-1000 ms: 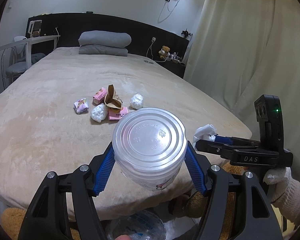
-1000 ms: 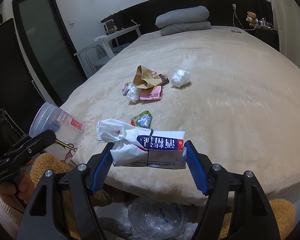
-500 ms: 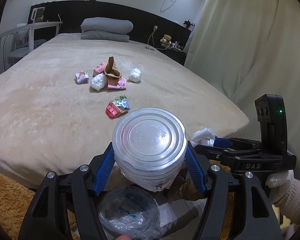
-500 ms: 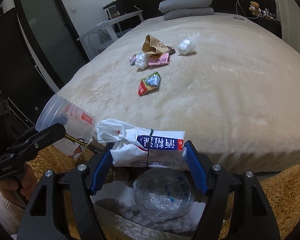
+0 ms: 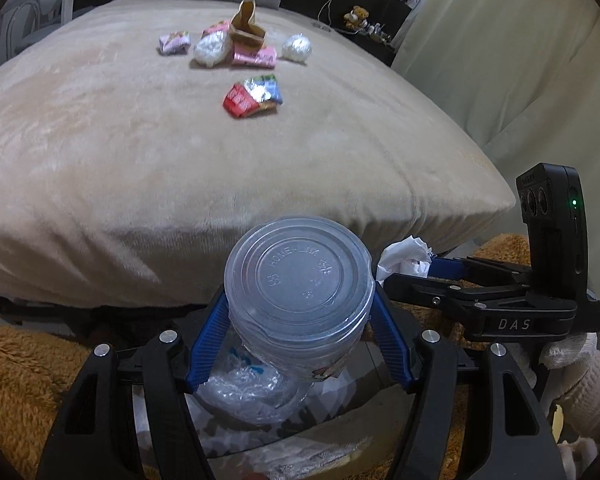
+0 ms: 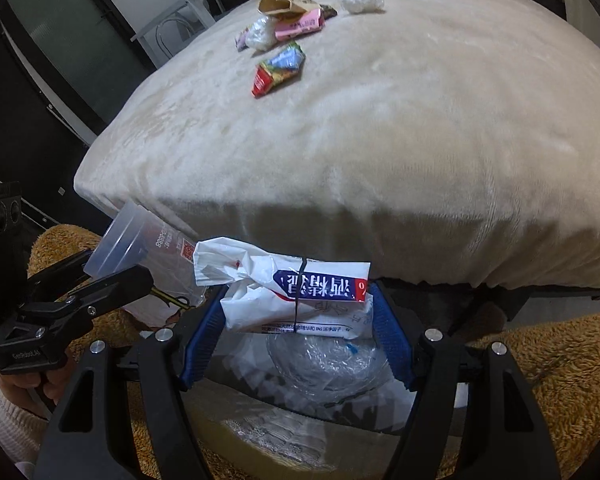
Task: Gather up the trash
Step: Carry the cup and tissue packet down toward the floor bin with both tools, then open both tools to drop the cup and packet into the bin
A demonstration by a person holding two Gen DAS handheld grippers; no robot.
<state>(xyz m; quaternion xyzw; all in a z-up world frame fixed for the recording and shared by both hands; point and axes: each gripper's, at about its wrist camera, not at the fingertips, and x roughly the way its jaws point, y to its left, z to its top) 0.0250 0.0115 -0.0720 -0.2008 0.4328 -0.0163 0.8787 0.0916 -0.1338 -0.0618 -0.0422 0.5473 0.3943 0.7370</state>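
A ribbed translucent plastic cup [image 5: 298, 292] is clamped base-forward by the left gripper [image 5: 300, 336], low centre of the left view. A crinkled white wrapper [image 6: 296, 294] is pinched by the right gripper [image 6: 296, 336], jaws closed on it. Both are held beyond the plush bed's [image 6: 380, 140] rounded edge, above a clear-lined bin [image 6: 332, 364]. More wrappers [image 5: 254, 96] are seen at upper centre.

Left claw [image 5: 300, 344]: black frame, blue pads, around a translucent cup [image 5: 298, 292]. Right claw [image 6: 296, 340]: same colours, around a white packet [image 6: 296, 296] with a blue-and-red label. Beyond both: beige bed [image 6: 380, 140], red-blue-green wrapper [image 6: 278, 68].
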